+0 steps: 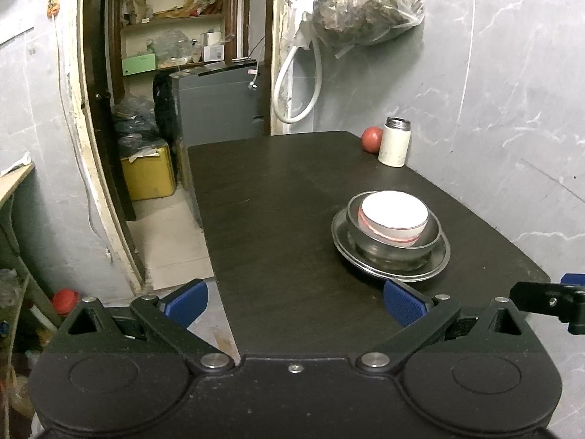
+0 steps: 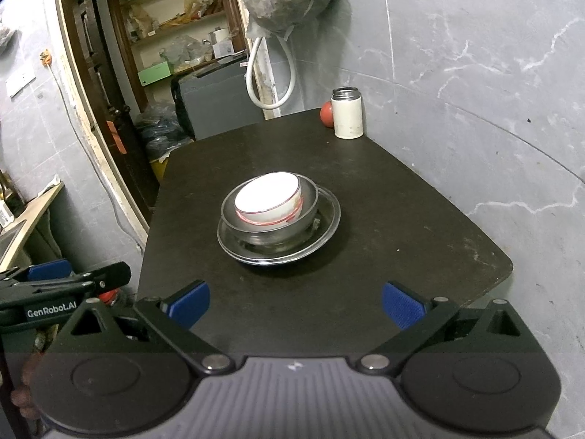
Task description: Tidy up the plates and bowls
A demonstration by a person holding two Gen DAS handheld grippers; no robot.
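A white bowl with a red band (image 1: 394,219) (image 2: 268,199) sits tilted inside a steel bowl (image 1: 393,248) (image 2: 270,228), which stands on a steel plate (image 1: 435,270) (image 2: 327,226) on the dark table. My left gripper (image 1: 295,301) hangs open over the table's near left edge, short of the stack and empty. In its own view my right gripper (image 2: 295,303) is open and empty too, at the near edge in front of the stack. Part of the right gripper (image 1: 548,301) shows at the left wrist view's right edge, and the left gripper (image 2: 65,281) at the right wrist view's left.
A white steel-rimmed flask (image 1: 395,142) (image 2: 347,113) and a red ball (image 1: 372,139) (image 2: 326,115) stand at the table's far right corner by the marble wall. A full plastic bag (image 1: 365,3) hangs above. Left of the table (image 1: 278,201) is a doorway with shelves, a grey cabinet and a yellow box.
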